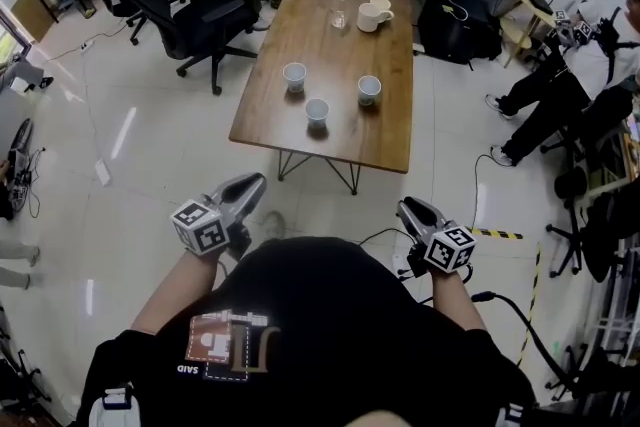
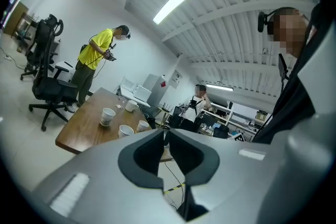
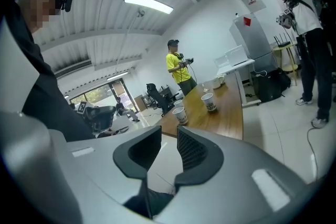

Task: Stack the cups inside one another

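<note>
Cups (image 1: 317,111) stand empty, apart on table (image 1: 300,25); left fingers (image 2: 144,152) clenched, right fingers (image 3: 197,149) released.

The left gripper (image 1: 248,187) is held just ahead of the torso (image 1: 320,315), nearly level, its jaws closed together and empty. The right gripper (image 1: 409,208), beside it, tilts slightly downward, its jaws parted with nothing between them.

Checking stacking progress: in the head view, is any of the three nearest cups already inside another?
No, the three cups stand apart on the table, none inside another.
</note>
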`<act>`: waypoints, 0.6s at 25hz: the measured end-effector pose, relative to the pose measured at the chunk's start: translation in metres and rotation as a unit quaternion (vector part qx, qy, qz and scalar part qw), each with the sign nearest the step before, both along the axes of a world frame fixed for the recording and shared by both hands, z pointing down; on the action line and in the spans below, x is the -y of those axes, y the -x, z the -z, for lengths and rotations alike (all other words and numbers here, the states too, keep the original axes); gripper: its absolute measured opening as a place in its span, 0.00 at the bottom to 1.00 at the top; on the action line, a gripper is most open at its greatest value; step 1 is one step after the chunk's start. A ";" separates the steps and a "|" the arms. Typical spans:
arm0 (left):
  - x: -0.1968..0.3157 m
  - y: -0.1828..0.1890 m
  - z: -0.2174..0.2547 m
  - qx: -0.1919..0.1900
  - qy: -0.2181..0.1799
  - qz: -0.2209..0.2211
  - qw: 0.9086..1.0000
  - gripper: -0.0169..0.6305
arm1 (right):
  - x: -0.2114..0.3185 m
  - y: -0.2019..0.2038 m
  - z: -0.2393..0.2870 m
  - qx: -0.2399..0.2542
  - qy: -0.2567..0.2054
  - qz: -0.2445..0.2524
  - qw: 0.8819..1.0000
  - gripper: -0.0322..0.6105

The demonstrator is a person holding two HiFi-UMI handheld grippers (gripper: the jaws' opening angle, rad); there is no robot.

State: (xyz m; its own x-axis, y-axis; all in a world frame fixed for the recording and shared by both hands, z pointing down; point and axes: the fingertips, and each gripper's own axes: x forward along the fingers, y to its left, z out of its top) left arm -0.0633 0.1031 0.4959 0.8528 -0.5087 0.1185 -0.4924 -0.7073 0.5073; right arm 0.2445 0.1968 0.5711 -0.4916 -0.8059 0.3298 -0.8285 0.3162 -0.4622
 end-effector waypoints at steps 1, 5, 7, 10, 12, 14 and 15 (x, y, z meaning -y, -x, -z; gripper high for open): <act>0.014 0.003 -0.003 -0.002 -0.003 -0.006 1.000 0.04 | 0.011 0.004 -0.001 -0.006 -0.001 -0.003 1.000 0.22; 0.082 0.015 -0.009 -0.012 -0.001 -0.035 0.999 0.06 | 0.070 0.021 0.003 -0.019 0.004 -0.033 0.999 0.23; 0.115 0.024 -0.007 -0.012 0.000 -0.054 0.998 0.07 | 0.097 0.031 0.005 -0.023 0.007 -0.051 0.998 0.24; 0.154 0.033 -0.006 -0.003 -0.010 -0.091 0.996 0.07 | 0.131 0.034 0.004 -0.045 0.010 -0.086 0.995 0.26; 0.179 0.038 -0.007 0.006 -0.016 -0.103 0.994 0.07 | 0.153 0.032 0.003 -0.064 0.015 -0.097 0.993 0.28; 0.202 0.042 -0.008 0.007 -0.015 -0.101 0.995 0.07 | 0.173 0.031 0.001 -0.087 0.023 -0.090 0.992 0.30; 0.210 0.043 -0.009 0.005 -0.013 -0.097 0.995 0.07 | 0.182 0.029 0.000 -0.097 0.026 -0.084 0.991 0.30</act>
State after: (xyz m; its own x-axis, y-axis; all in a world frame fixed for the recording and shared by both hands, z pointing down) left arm -0.1064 -0.1073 0.5050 0.9339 -0.3383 0.1157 -0.3504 -0.8020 0.4838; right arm 0.2158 0.0144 0.5715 -0.2745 -0.8503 0.4490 -0.9426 0.1455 -0.3007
